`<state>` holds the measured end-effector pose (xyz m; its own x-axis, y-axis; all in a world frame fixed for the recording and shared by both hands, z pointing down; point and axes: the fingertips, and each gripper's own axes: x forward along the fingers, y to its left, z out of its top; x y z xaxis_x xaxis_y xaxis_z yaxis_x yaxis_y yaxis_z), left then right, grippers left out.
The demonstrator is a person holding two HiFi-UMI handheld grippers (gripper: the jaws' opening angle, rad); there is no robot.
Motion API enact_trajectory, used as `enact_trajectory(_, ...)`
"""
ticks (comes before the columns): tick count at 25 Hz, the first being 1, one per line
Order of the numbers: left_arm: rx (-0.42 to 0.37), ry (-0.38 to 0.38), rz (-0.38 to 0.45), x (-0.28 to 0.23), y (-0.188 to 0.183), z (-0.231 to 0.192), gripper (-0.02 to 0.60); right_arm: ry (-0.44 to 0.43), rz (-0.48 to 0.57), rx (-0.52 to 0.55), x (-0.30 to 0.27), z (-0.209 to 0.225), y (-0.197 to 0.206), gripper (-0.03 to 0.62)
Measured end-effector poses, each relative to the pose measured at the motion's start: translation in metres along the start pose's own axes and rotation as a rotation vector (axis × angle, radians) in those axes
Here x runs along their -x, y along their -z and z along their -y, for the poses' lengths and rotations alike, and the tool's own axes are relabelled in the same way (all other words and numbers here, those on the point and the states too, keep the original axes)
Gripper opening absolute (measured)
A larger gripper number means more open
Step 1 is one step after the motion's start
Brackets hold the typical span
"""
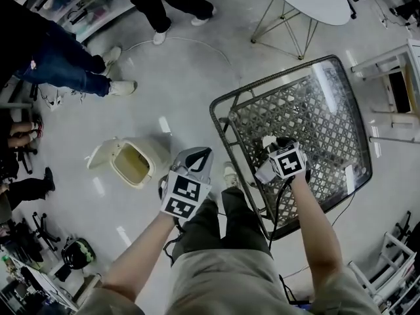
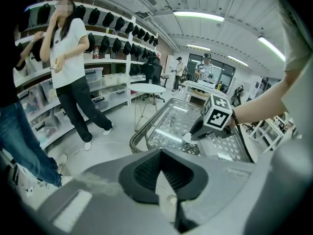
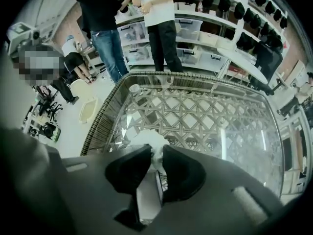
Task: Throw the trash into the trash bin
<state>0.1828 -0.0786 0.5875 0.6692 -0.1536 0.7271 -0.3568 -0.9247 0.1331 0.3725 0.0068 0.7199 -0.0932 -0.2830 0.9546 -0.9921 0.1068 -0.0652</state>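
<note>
Evidently mid-pickup, the right gripper (image 3: 156, 153) pinches the white trash wad (image 3: 149, 140) on the glass table (image 1: 315, 110) beneath it, the left gripper (image 2: 160, 153) hangs closed and empty, and the next move likely calls for carrying the wad left to the trash bin (image 1: 156, 153) beyond that gripper.

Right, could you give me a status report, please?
Left tongs shut, empty. Right tongs shut on paper wad, on glass table. Bin on floor, way clear.

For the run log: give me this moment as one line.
phase: grasp | right gripper: jaws shut on trash at table | left gripper: jaws shut, empty | bin: on floor
</note>
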Motion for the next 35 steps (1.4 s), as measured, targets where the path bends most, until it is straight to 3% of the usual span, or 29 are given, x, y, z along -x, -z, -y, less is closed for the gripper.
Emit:
enact_trajectory(6,0.023,-0.044,0.020,0.017,0.003,-0.006,0.003,0.015,0.082,-0.010,0.027,0.004,-0.023,0.064)
enact_trajectory(11,0.036,-0.108,0.072,0.049,-0.010,-0.020,0.003,-0.018,0.194,0.017,0.071,-0.012,-0.072,0.063)
enact_trajectory(20,0.085,-0.320,0.145,0.149,0.004,-0.083,0.003,-0.130,0.383,0.227,0.131,-0.112,-0.187,0.061)
enact_trajectory(27,0.197,-0.545,0.140,0.232,0.069,-0.143,0.003,-0.276,0.413,0.424,0.110,-0.221,-0.257,0.061)
enact_trajectory(32,0.342,-0.674,0.113,0.301,0.153,-0.174,0.003,-0.371,0.387,0.589,0.089,-0.337,-0.282,0.061)
enact_trajectory(35,0.427,-0.715,0.103,0.321,0.209,-0.185,0.003,-0.448,0.356,0.639,0.057,-0.402,-0.281,0.061)
